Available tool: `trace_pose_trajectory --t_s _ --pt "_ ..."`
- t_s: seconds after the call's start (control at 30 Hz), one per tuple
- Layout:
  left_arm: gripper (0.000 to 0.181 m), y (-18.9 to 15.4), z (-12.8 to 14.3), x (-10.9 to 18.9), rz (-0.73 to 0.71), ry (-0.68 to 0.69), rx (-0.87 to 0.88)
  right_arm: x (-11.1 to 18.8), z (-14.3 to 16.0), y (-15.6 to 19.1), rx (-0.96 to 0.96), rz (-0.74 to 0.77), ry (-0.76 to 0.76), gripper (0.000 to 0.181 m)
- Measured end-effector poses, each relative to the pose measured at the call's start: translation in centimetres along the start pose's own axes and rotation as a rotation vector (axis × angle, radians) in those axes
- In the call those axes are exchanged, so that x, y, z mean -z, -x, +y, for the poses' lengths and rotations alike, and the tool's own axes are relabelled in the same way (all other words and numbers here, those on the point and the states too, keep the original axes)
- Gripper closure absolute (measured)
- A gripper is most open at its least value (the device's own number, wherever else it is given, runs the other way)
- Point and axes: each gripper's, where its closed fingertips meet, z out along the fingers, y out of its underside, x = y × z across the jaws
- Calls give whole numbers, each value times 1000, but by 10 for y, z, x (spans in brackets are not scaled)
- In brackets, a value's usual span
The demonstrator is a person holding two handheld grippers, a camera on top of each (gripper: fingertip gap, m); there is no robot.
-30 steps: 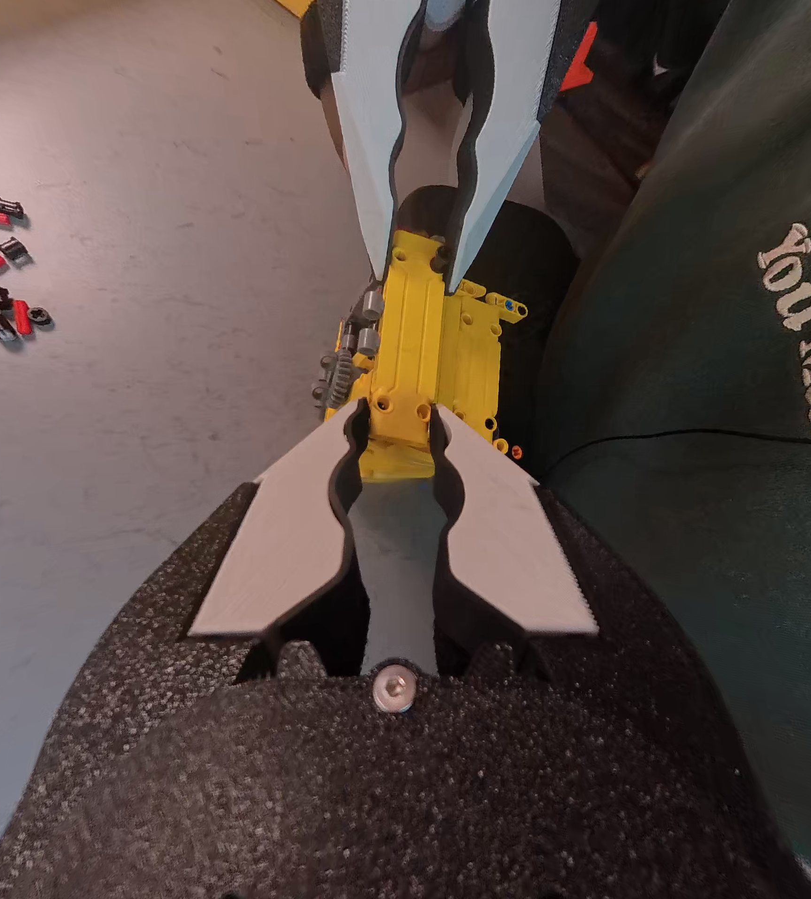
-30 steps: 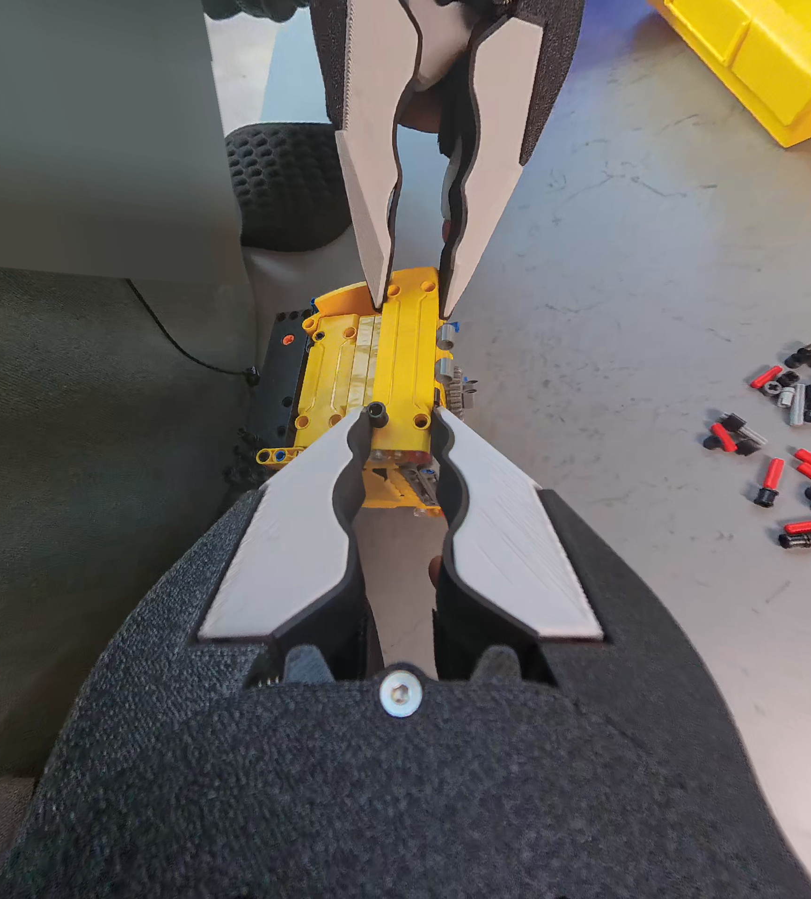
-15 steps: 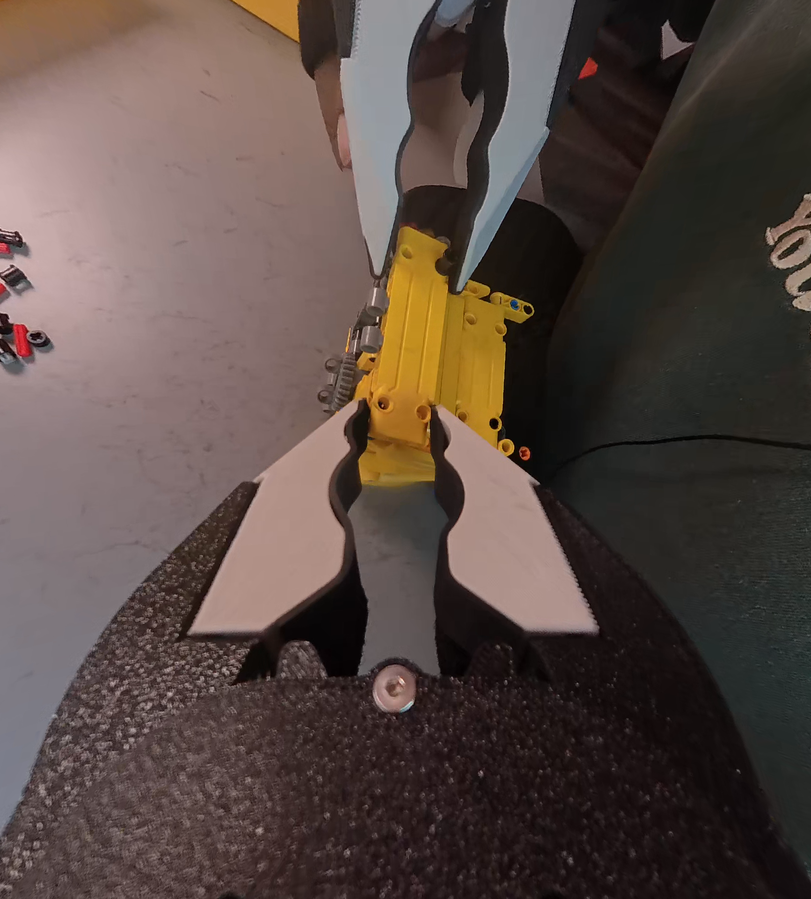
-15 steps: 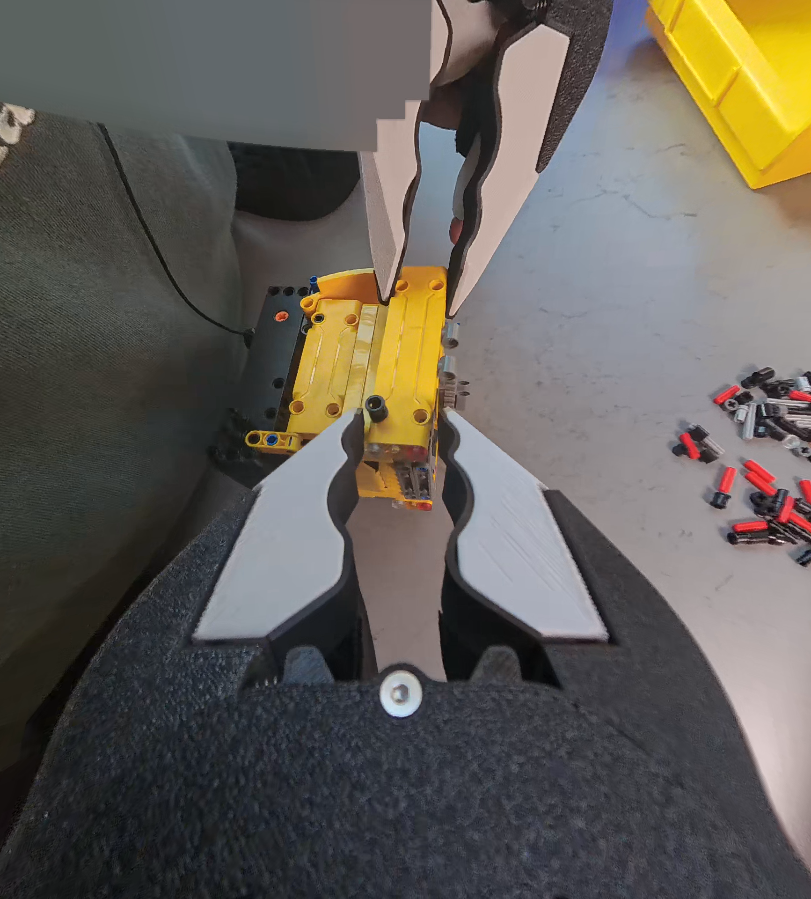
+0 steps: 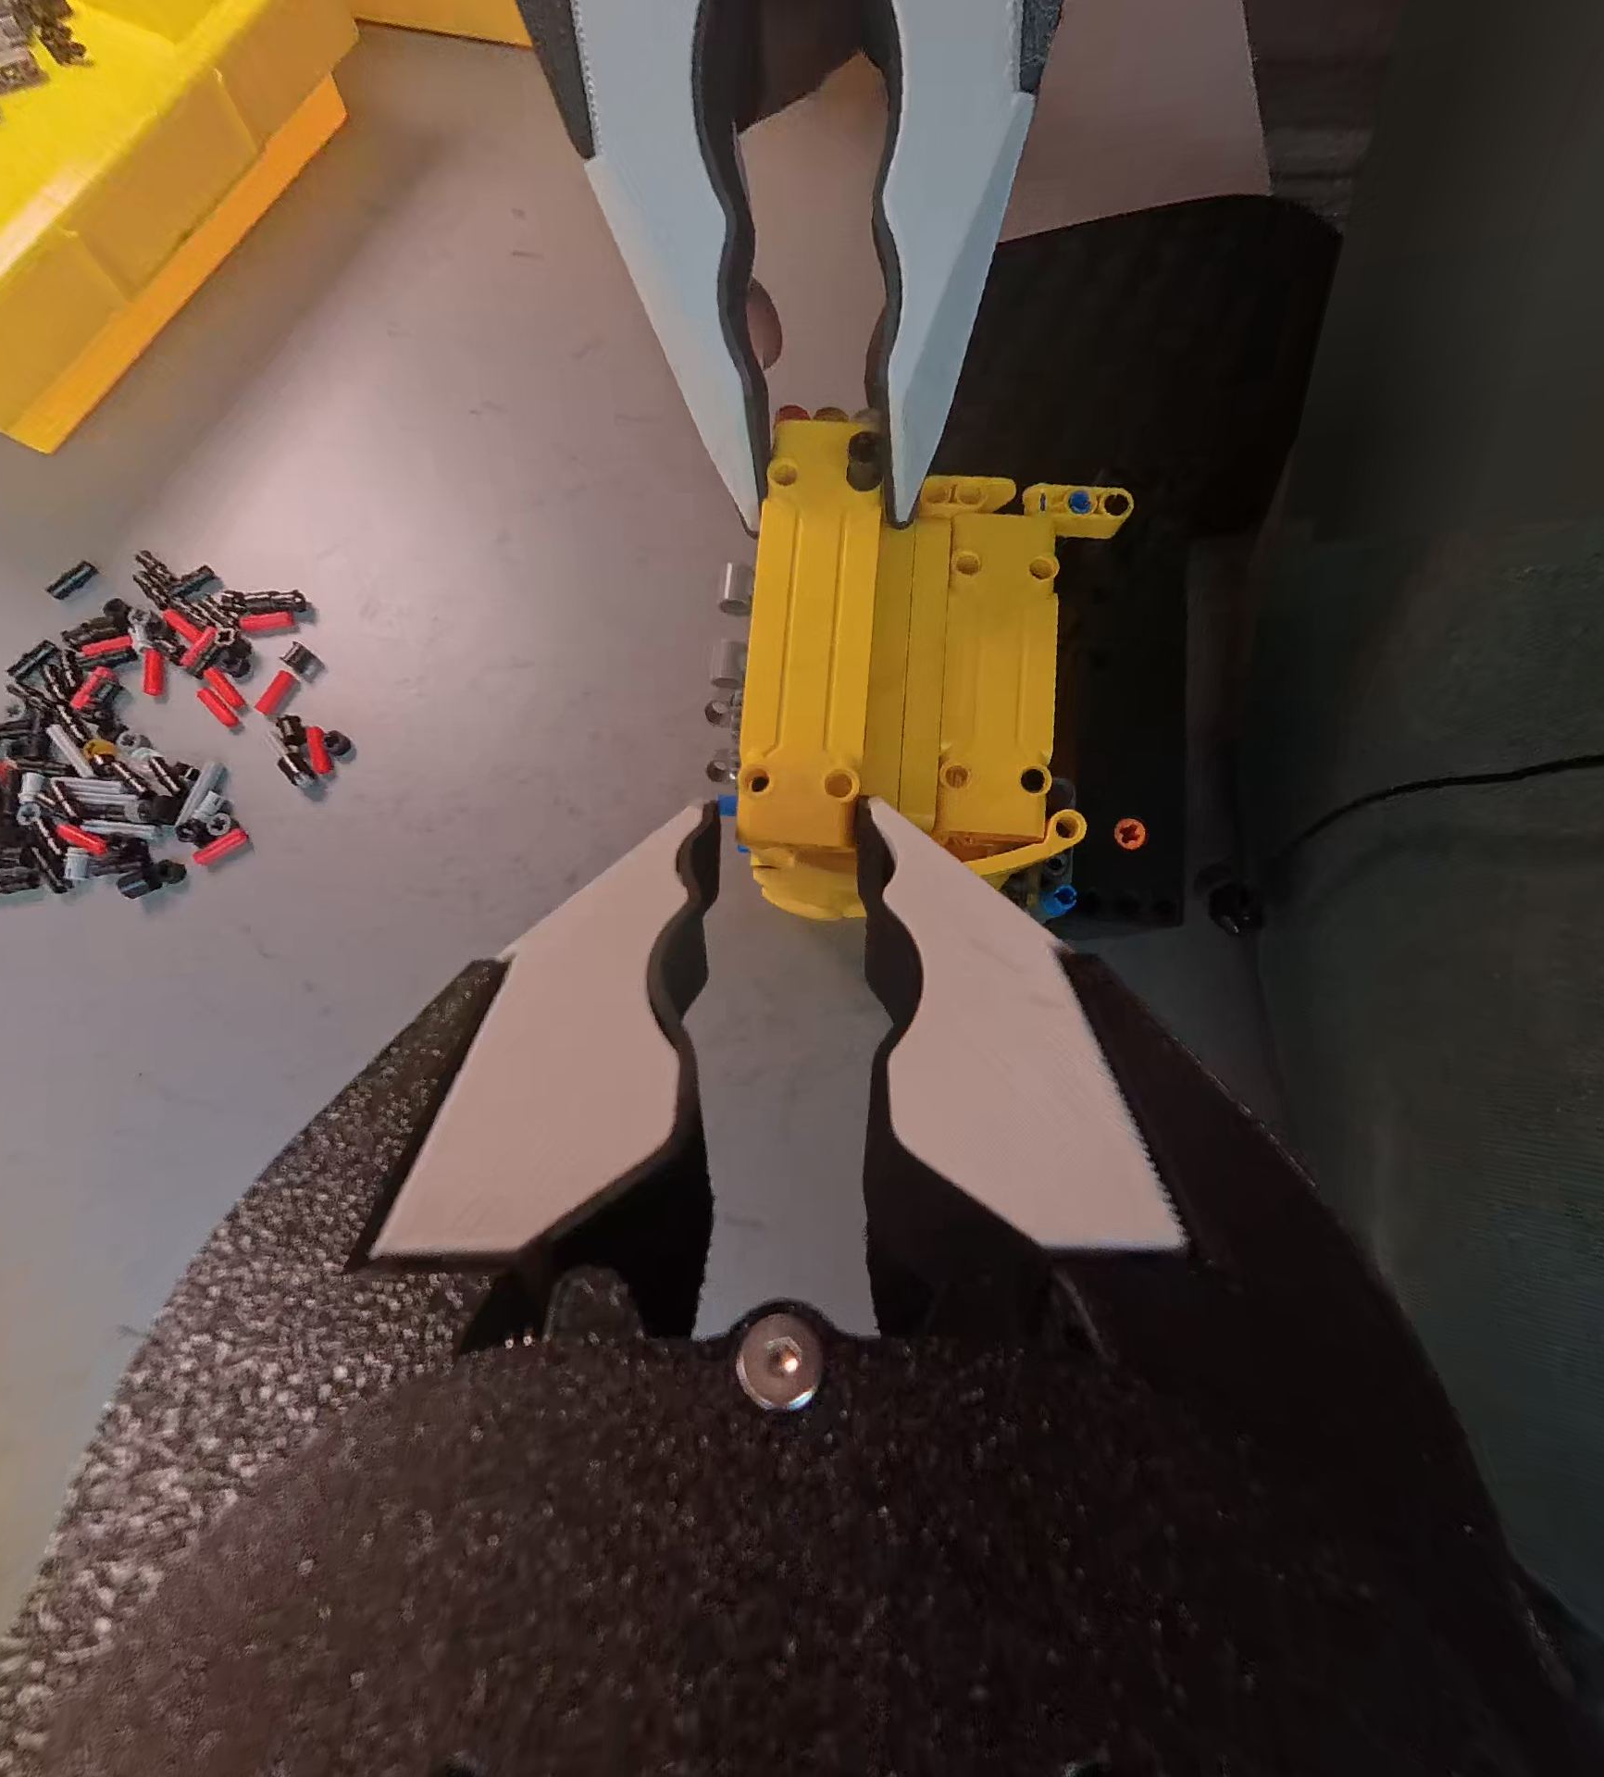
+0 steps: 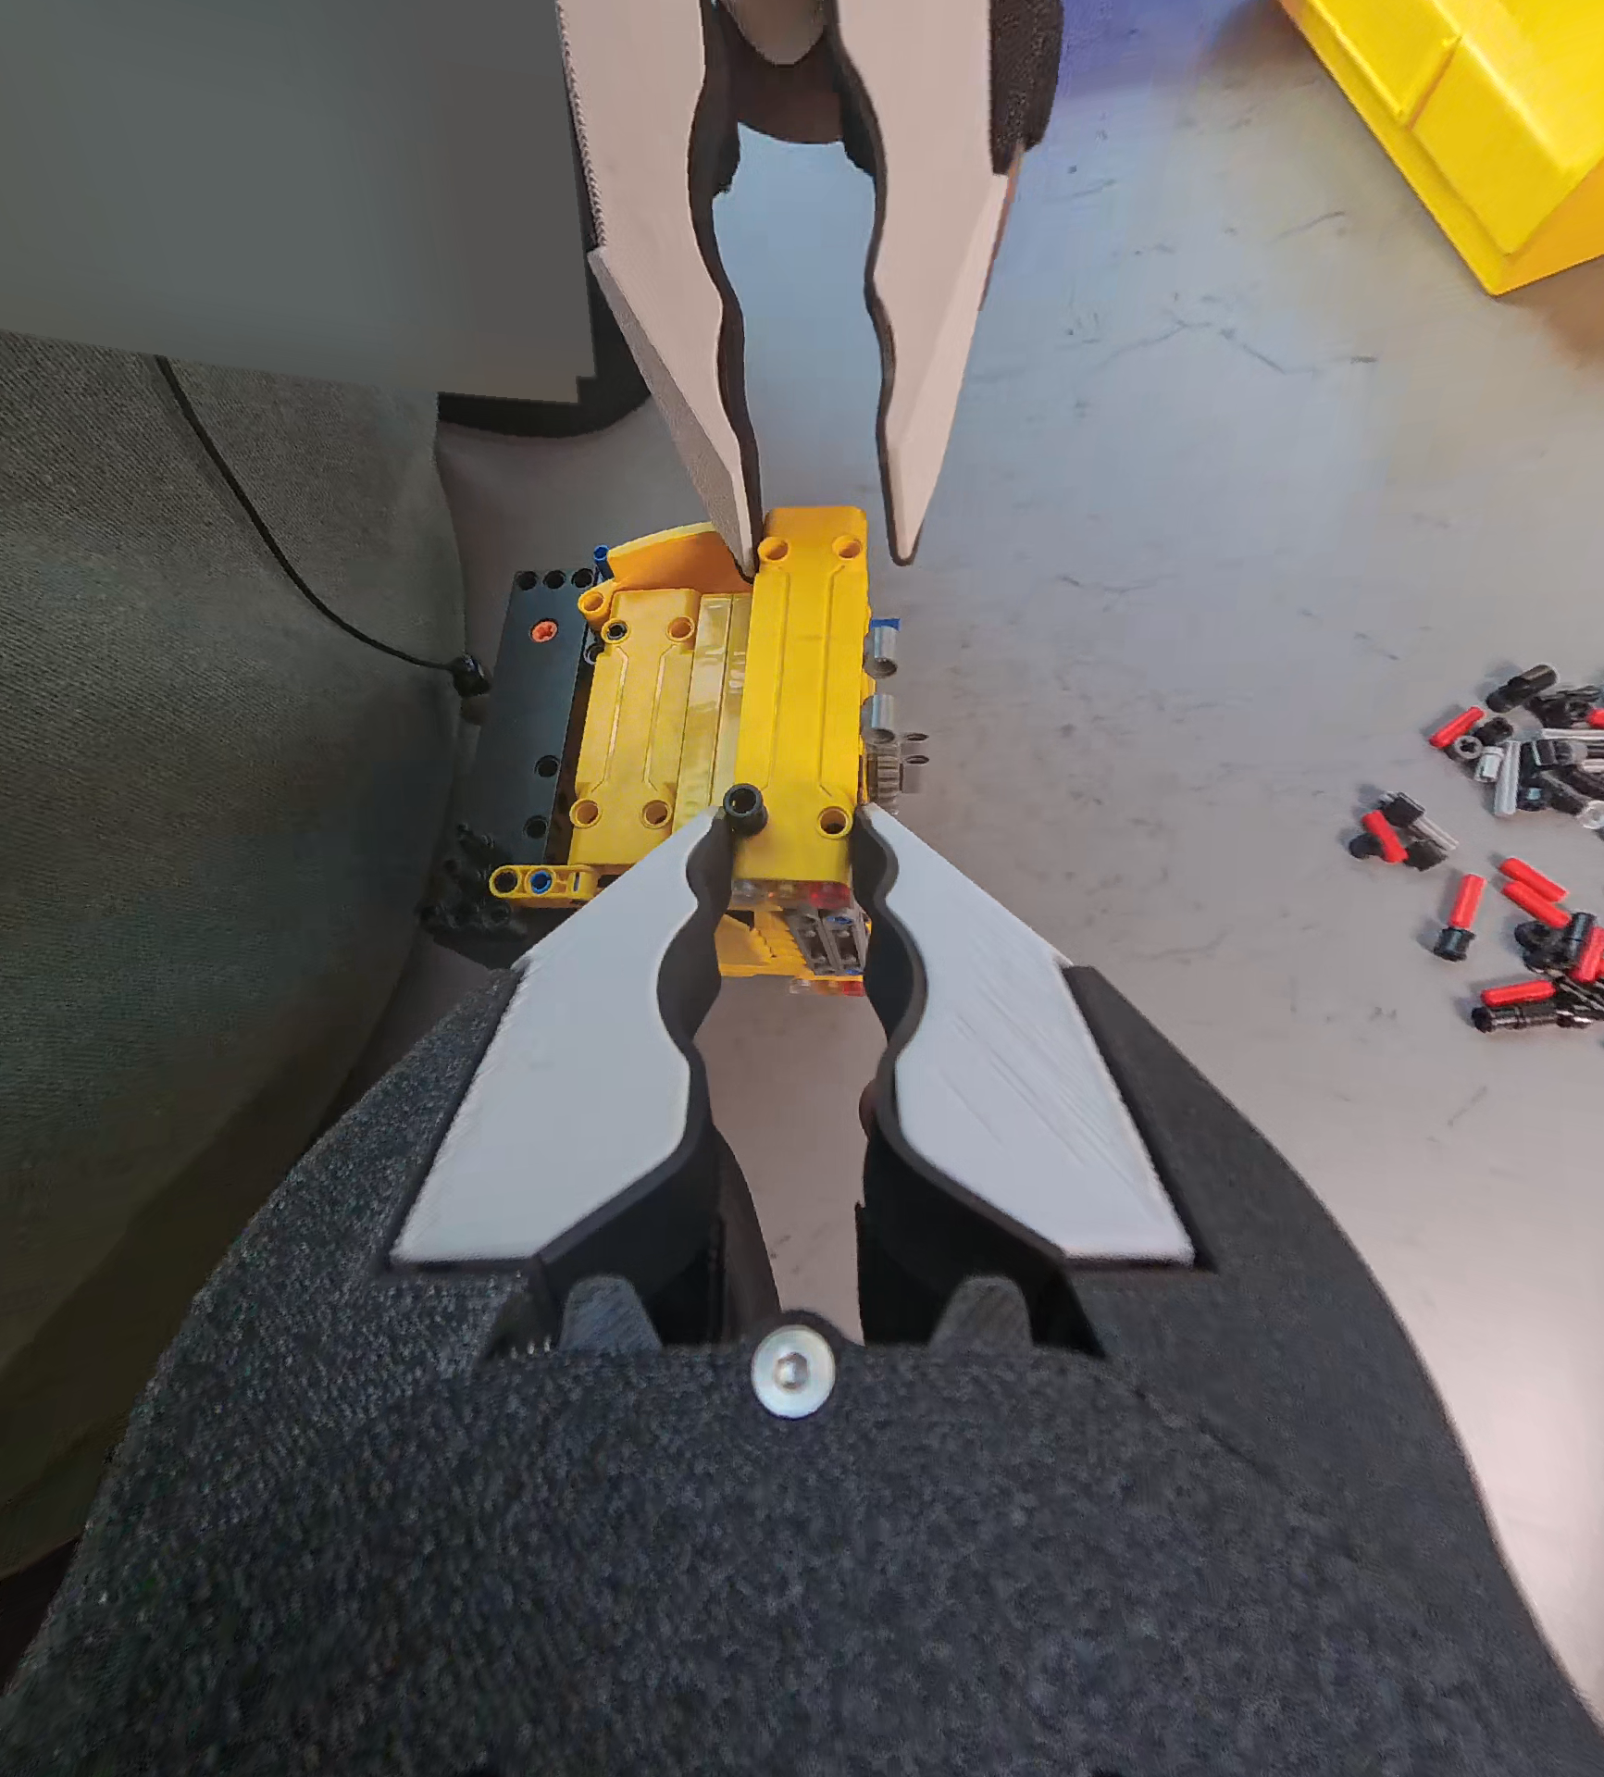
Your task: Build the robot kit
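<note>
Left wrist view: the left gripper [image 5: 793, 813] still clamps the near end of the yellow brick model [image 5: 894, 663], the right gripper [image 5: 827, 490] pinching its far end. The pile of red and black pins [image 5: 120, 731] has slid closer; a yellow bin [image 5: 105, 240] now shows.

Right wrist view: the right gripper [image 6: 783, 817] grips the model [image 6: 730, 712] on the grey table [image 6: 1163, 577]; the left one's outer finger [image 6: 927, 385] now stands just off it.

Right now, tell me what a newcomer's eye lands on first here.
A yellow brick-built assembly sits mid-table, clamped end to end by the left gripper and the right gripper. A scatter of red and black pins lies beside it, and a yellow bin stands at the table's far side.
</note>
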Motion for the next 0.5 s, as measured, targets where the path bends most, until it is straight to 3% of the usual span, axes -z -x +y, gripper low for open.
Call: trace_pose_trajectory --t_s 0.23,0.5 --pt "157 -4 -1 3 -28 1 -62 -1 -1 2 -8 -8 8 157" --pt "157 -7 -4 4 31 -16 20 0 0 4 -6 2 32 158"
